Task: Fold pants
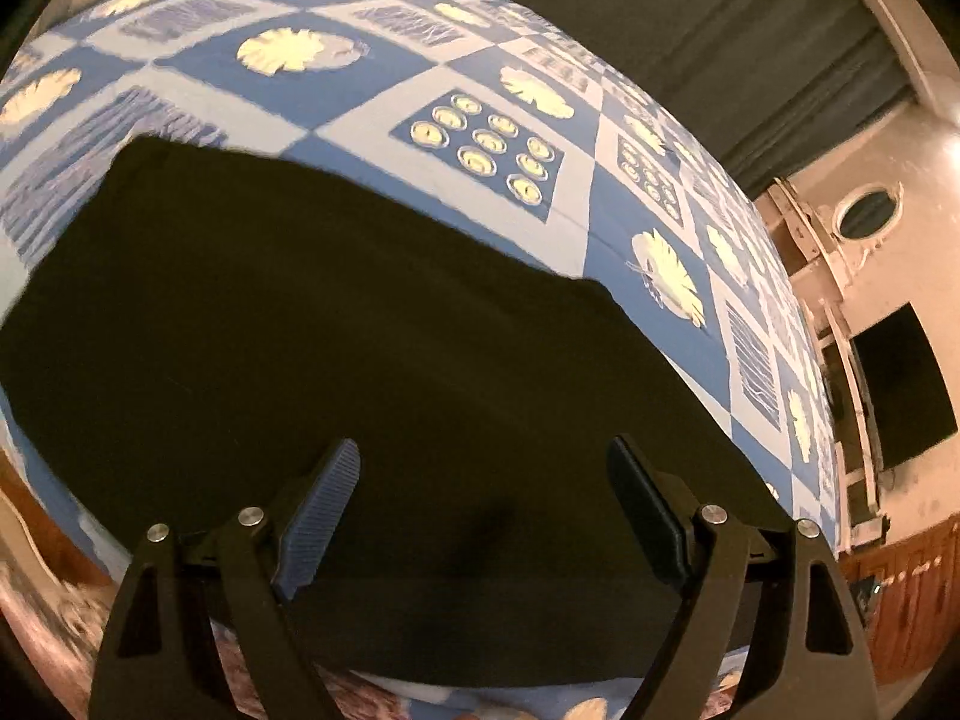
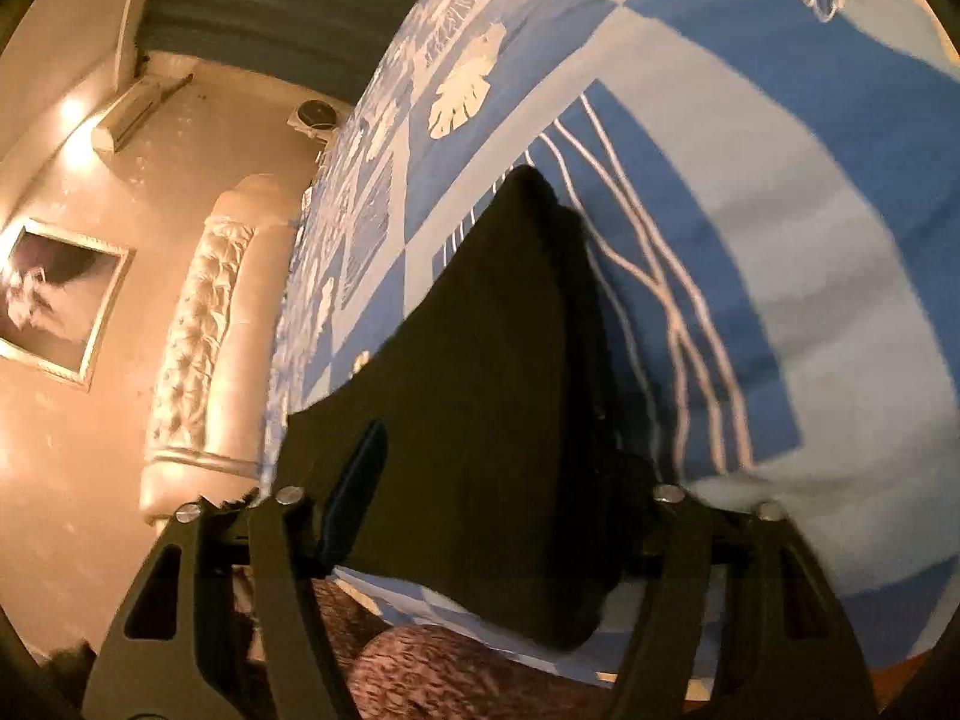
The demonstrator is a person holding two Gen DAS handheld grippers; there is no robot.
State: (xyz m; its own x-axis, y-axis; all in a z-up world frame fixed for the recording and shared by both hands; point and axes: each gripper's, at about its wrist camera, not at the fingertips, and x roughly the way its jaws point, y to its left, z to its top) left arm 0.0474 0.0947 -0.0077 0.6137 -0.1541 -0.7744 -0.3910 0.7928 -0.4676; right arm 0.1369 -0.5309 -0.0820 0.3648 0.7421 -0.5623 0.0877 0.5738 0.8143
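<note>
Black fabric pants [image 1: 336, 324] lie flat on blue-and-white patchwork bedspread [image 1: 372, 66], near edge of bed, prob. spread for folding. Left gripper [image 1: 483, 510] hangs released over them, holding nothing. Right gripper [image 2: 498, 510]: dark cloth bunched between its fingers; grip can't tell.

One pair of black pants [image 1: 360, 330] is lying on one blue patterned bedspread [image 1: 372, 84]. Two grippers are showing, the left gripper [image 1: 486, 510] and the right gripper [image 2: 498, 498], each carrying two fingers. One framed picture [image 2: 57, 297] is hanging on the wall, one air conditioner [image 2: 141, 111] is sitting above it, and one tufted headboard [image 2: 204, 336] is standing beside the bed
</note>
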